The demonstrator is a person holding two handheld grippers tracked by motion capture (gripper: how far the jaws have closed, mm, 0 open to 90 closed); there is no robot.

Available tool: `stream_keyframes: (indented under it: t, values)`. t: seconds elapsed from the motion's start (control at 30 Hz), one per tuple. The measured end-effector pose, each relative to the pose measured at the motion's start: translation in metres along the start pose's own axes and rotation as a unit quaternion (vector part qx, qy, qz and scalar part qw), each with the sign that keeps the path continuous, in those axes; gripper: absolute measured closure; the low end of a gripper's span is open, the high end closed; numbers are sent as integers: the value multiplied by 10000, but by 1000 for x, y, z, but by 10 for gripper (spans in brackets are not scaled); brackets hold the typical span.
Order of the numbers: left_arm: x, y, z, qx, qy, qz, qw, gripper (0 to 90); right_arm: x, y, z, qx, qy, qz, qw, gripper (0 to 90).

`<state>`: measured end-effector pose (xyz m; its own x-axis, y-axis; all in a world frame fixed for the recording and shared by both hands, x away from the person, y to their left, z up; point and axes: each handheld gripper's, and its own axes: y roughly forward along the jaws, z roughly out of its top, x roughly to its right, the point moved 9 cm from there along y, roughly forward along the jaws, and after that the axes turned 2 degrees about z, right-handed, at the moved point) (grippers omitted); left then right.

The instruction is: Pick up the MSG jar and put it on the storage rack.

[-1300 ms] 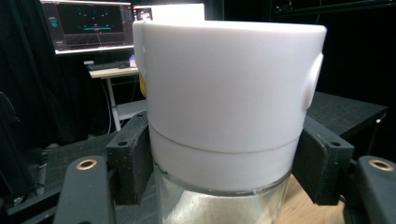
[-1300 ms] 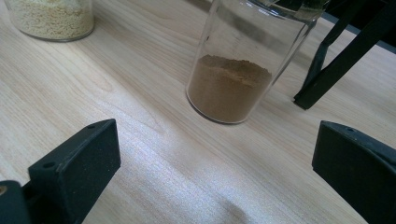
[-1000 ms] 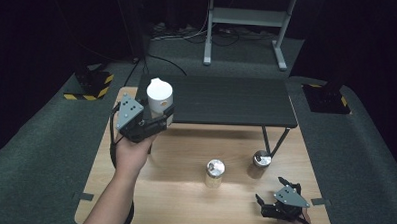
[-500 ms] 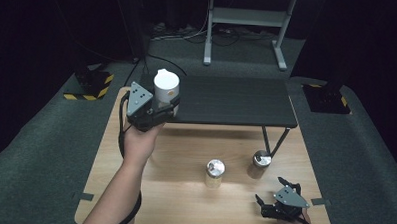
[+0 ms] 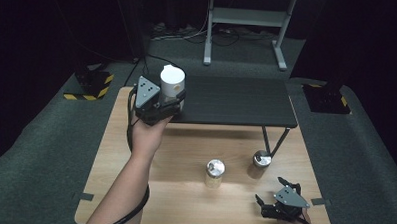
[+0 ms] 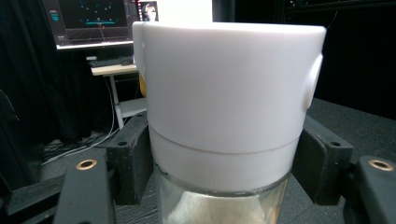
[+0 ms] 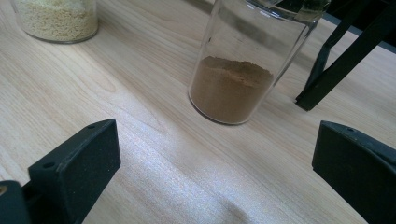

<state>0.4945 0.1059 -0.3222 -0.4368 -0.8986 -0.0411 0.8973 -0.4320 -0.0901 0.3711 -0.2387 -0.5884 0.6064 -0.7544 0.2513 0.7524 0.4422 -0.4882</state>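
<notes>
The left gripper [image 5: 173,102] clamps a glass jar [image 6: 224,205] with a smooth white cylindrical cap (no label legible) above the black shelf's [image 5: 237,101] left edge, while the right gripper [image 5: 278,207] rests open-jawed on the wooden table [image 5: 183,201].

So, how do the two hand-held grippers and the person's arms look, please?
Both the left gripper and the right gripper are black, each with a grey three-cornered plate on top and two blocky black jaws with small brass-coloured rings. A black cable trails along the bare left forearm; no sleeve is visible.
</notes>
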Motion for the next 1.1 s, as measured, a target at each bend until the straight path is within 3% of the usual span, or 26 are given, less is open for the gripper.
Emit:
stream_keyframes:
  t: [1.1]
  values:
    - [-5,17,-16,-159,-112,73,9998,305,0,0,0,21,-10,19,10000,0]
